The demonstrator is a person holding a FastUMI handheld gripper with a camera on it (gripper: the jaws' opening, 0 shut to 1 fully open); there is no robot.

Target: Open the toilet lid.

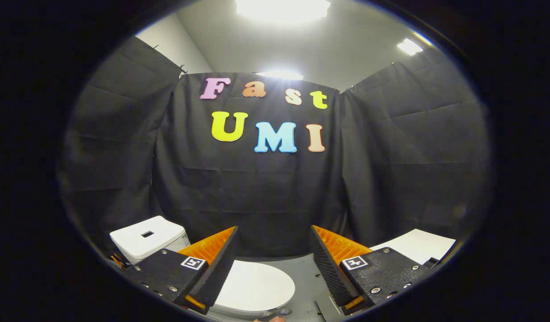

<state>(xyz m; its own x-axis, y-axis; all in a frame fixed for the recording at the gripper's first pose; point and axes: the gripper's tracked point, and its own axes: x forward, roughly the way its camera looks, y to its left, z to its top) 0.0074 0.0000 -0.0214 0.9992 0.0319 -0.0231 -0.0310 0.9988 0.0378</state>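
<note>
Two fingers (214, 257) of the tool (273, 241) stood spread wide apart w/ nothing between them, each carrying a small square marker on its base. Toilet lid (257, 286) lay down flat, i.e. shut, white & oval, below the tool & a bit toward the left finger; that finger overlapped the lid's left part in the view, but whether it touched the lid couldn't be told. Right finger was apart from the lid, over grey floor (306, 273). Toilet tank (147, 237), white w/ a dark rectangular slot on top, sat behind the lid & beyond the left finger, close to the black cloth wall (266, 197). A label on the tank's side was too small to make out. White flat panel (418, 245) lay beyond the right finger, near the cloth on that side, well apart from the toilet. Black cloth hung on 3 sides around the scene, creased in horiz. folds. Above the cloth, pale ceiling w/ bright lights (282, 8), one large overhead & a smaller one off to the right. Something small & reddish showed just under the lid's near rim; couldn't tell what it was.
</note>
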